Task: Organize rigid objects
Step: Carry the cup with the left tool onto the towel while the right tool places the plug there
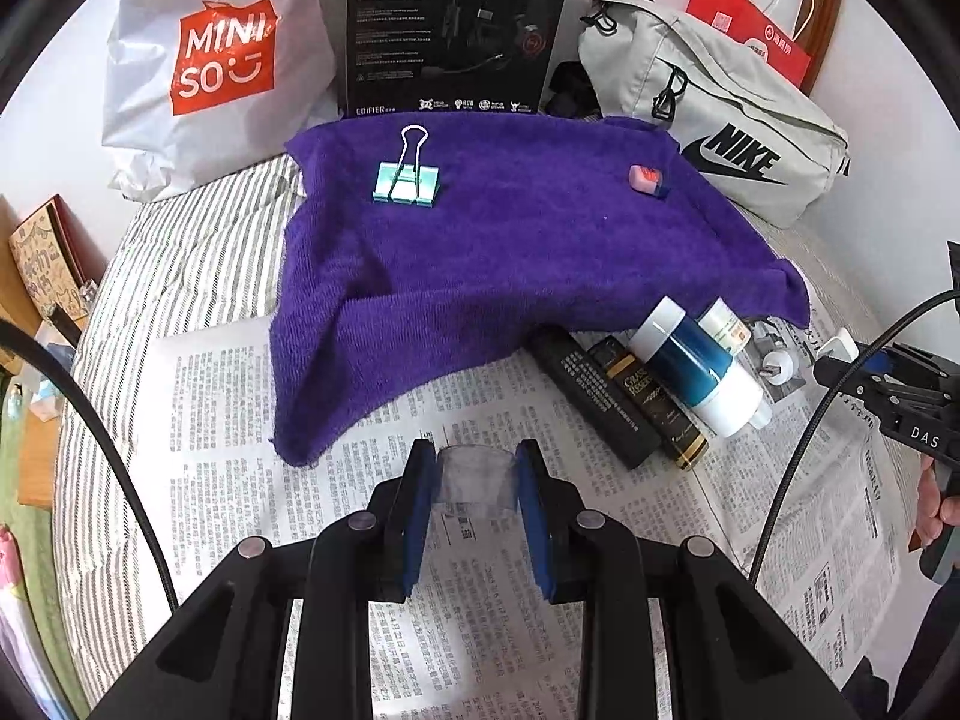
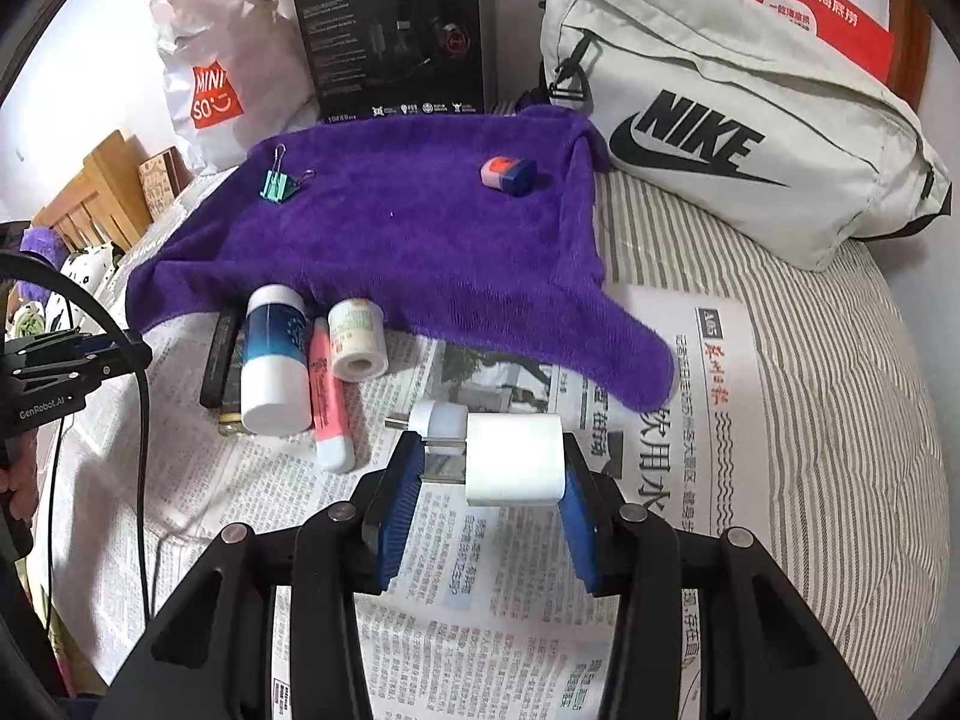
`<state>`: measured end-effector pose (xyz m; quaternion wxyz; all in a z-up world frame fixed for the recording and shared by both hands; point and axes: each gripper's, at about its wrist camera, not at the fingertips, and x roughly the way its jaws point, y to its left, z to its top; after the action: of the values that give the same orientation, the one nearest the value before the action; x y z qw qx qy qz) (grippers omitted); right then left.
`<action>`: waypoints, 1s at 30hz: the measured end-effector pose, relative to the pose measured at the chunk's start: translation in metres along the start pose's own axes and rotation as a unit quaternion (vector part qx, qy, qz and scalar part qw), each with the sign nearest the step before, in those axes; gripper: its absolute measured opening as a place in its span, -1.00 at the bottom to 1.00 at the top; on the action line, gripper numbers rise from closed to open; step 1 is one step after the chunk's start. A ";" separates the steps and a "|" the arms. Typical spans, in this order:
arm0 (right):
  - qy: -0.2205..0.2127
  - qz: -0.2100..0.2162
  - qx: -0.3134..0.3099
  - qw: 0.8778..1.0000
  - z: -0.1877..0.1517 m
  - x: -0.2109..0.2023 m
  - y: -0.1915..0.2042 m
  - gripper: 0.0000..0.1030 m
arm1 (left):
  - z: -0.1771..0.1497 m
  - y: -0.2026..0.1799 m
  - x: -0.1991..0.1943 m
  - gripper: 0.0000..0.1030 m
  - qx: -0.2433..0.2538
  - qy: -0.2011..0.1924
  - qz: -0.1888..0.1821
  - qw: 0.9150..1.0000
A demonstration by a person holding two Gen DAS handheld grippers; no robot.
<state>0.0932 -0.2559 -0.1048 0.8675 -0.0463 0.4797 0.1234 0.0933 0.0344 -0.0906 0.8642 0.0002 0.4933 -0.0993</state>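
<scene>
My left gripper is shut on a clear, see-through tape roll, held just above the newspaper. My right gripper is shut on a white charger block with a white plug adapter on its prongs, low over the newspaper. Along the purple towel's near edge lie a blue-and-white bottle, a pink highlighter, a small paper-wrapped roll and dark tubes. A green binder clip and a pink-and-blue eraser rest on the towel.
Behind the towel stand a white Miniso bag, a black headset box and a grey Nike bag. The striped bedding lies under everything. A wooden edge is at the left. Cables hang by each gripper.
</scene>
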 end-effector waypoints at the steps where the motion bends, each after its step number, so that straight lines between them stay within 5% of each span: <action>1: -0.001 0.000 0.000 1.000 0.001 0.000 0.000 -0.16 | 0.001 0.000 -0.001 -0.48 0.001 -0.002 -0.001 1.000; 30: -0.031 0.019 0.000 0.999 0.077 0.011 -0.014 -0.16 | 0.071 0.018 -0.003 -0.48 -0.003 -0.025 0.026 0.999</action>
<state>0.1657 -0.2521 -0.0739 0.8796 -0.0332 0.4533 0.1407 0.1557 0.0459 -0.0533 0.8787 0.0079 0.4714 -0.0751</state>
